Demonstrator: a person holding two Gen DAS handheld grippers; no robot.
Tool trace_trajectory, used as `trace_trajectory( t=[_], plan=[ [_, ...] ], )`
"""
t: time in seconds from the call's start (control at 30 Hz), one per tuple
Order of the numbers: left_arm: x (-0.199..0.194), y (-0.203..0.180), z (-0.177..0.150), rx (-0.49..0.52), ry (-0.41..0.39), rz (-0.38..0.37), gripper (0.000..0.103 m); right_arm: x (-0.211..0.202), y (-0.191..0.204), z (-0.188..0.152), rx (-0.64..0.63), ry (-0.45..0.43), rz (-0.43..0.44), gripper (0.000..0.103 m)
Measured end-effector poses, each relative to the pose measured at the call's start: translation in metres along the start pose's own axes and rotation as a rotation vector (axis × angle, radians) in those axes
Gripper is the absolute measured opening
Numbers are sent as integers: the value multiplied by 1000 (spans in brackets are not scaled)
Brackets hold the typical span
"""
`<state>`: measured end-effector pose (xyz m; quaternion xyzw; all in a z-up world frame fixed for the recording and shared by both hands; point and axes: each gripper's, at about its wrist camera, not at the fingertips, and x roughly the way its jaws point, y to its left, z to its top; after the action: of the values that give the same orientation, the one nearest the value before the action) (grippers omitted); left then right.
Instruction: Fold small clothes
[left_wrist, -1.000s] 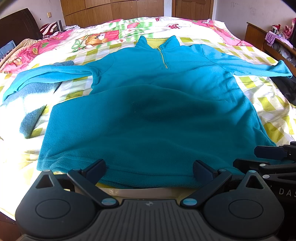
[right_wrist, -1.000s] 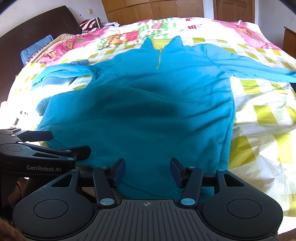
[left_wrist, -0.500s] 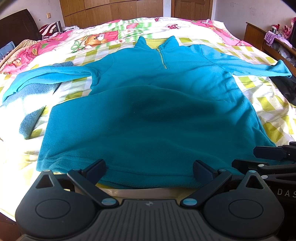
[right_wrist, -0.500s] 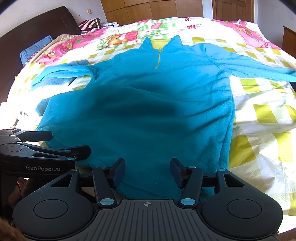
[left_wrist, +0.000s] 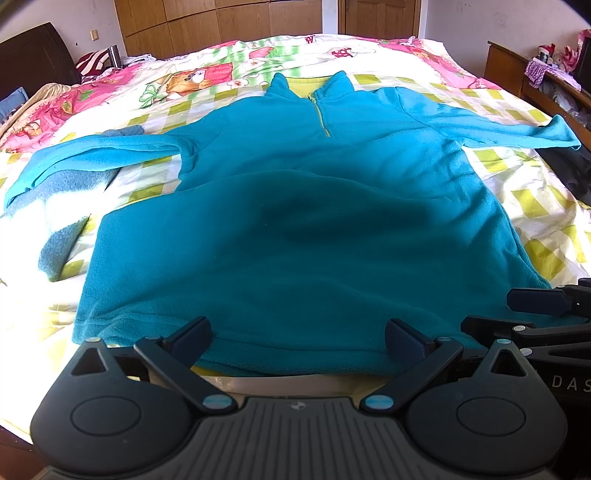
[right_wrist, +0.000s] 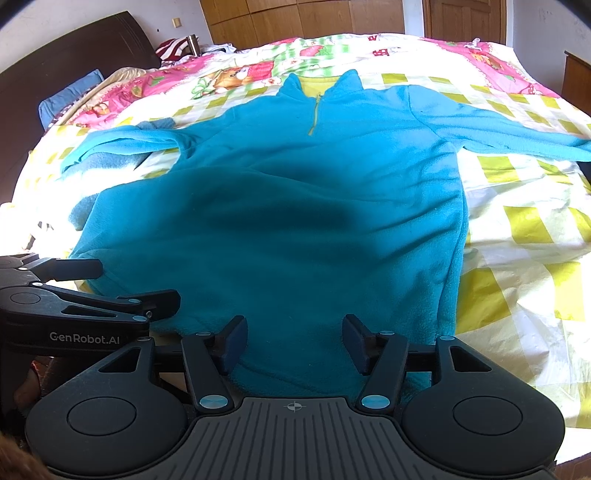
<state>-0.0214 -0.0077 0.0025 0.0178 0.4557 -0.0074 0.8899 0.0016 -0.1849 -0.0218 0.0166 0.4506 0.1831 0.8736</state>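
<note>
A teal fleece top (left_wrist: 306, 229) lies spread flat on the bed (left_wrist: 535, 199), front side up, collar at the far end and hem at the near edge; its short zip (left_wrist: 320, 116) runs down from the collar; both sleeves stretch out sideways, one sleeve (left_wrist: 92, 155) reaching left over a grey-blue cloth (left_wrist: 62, 236) and the other sleeve (left_wrist: 509, 129) reaching right toward the bed's edge; a dark shadow falls across the middle of the top. The bed carries a sheet with yellow-green squares, and farther back a pink and green quilt (left_wrist: 207, 74) with cartoon prints; a dark headboard (right_wrist: 55, 74) stands at the left, and wooden cupboards (left_wrist: 221, 22) line the far wall.

The left tool (left_wrist: 297, 334) hovers over the near hem with its fingers spread wide apart, the hem lying between them but not pinched; the right tool (right_wrist: 293, 341) hangs over the hem farther right, its jaws having just been opening, now wide with fleece between the fingers and the pads not pressing on it. Each tool shows at the edge of the other's view, just beside it.
</note>
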Motion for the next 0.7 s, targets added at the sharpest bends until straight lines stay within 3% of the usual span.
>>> trace_trajectory(
  t=[0.7],
  plan=[
    [-1, -3, 0, 4, -3, 1, 103, 2, -3, 1, -9, -3, -7, 58]
  ],
)
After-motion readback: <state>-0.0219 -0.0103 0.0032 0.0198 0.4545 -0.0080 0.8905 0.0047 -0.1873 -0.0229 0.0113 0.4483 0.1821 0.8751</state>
